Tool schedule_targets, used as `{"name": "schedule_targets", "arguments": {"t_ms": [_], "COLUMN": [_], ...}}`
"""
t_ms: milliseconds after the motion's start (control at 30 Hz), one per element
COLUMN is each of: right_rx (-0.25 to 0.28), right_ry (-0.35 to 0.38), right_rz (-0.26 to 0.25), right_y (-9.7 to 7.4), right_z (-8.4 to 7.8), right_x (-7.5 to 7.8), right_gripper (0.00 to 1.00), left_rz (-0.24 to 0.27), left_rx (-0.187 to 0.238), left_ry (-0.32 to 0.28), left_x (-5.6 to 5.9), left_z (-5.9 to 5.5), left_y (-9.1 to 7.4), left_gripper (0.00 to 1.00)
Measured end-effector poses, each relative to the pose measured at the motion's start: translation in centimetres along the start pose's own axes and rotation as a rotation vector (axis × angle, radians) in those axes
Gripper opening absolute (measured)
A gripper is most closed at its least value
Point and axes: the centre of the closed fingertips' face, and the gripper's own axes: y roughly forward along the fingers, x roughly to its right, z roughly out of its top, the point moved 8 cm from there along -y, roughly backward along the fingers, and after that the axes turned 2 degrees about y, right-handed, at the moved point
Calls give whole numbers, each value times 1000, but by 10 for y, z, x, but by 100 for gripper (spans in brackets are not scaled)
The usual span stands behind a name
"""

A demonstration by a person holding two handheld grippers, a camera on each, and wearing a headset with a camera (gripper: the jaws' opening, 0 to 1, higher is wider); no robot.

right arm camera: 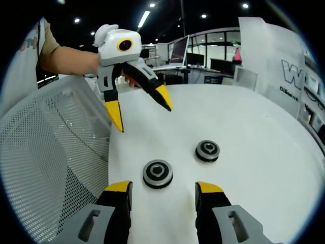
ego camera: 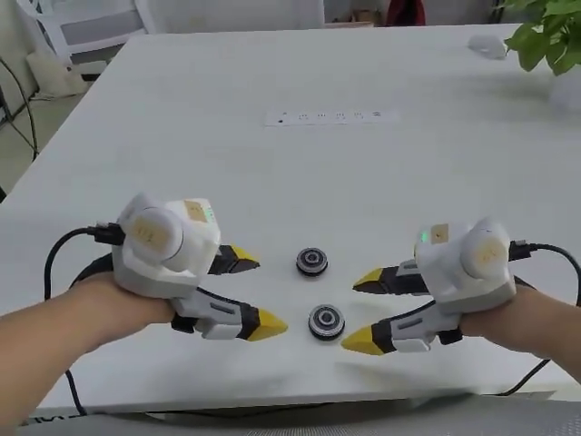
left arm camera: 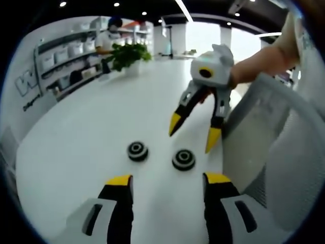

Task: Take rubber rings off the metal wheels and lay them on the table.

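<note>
Wheels first: where are they?

Both sit on the table (ego camera: 182, 154) between my grippers. The far wheel (ego camera: 311, 262) and the near wheel (ego camera: 326, 321) are apart from each other, each with a dark ring (right arm camera: 146, 175) round it.

What else is around?

A power strip (ego camera: 331, 116) lies well beyond them, and a plant (ego camera: 549, 36) stands at the far right corner. A mesh chair (right arm camera: 56, 152) is at the table's near edge. Black cables (ego camera: 53, 263) run from both grippers. Bare table is all that lies between my jaws and the wheels.

Any writing?

Big letters on a wall (right arm camera: 299, 76) start with W. The rest I cannot read.

And the grippers?

My left gripper (ego camera: 270, 293) is spread wide and holds nothing, with its yellow tips pointing at the wheels from the left. My right gripper (ego camera: 350, 313) is spread just as wide and also holds nothing. Its lower tip is just beside the near wheel, not touching. In the right gripper view that wheel sits just ahead of my tips, in line with the gap between them.
</note>
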Motion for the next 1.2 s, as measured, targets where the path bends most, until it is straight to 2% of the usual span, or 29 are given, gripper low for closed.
{"name": "schedule_targets", "arguments": {"t_ms": [200,300,467,667,833,1033,1200], "right_rx": [3,8,6,-3,8,7,3], "right_ry": [9,6,6,17,31,39,39], "right_rz": [0,1,13,22,23,29,25], "right_y": [1,1,3,6,7,8,8], "right_z": [1,1,-1,-4,-4,-5,-7], "right_x": [1,1,-1,-2,-2,-3,-4], "right_gripper": [47,46,43,43,41,39,39], "left_rz": [-27,-33,-55,-74,-89,-102,-111], "left_rx": [2,-1,-19,-12,-2,3,-15], "left_ry": [16,23,3,-4,-27,-36,-53], "left_x": [3,5,9,13,15,19,22], "left_z": [2,3,2,6,10,12,10], "left_y": [8,13,19,25,32,43,51], "left_gripper": [46,47,48,46,38,35,28]}}
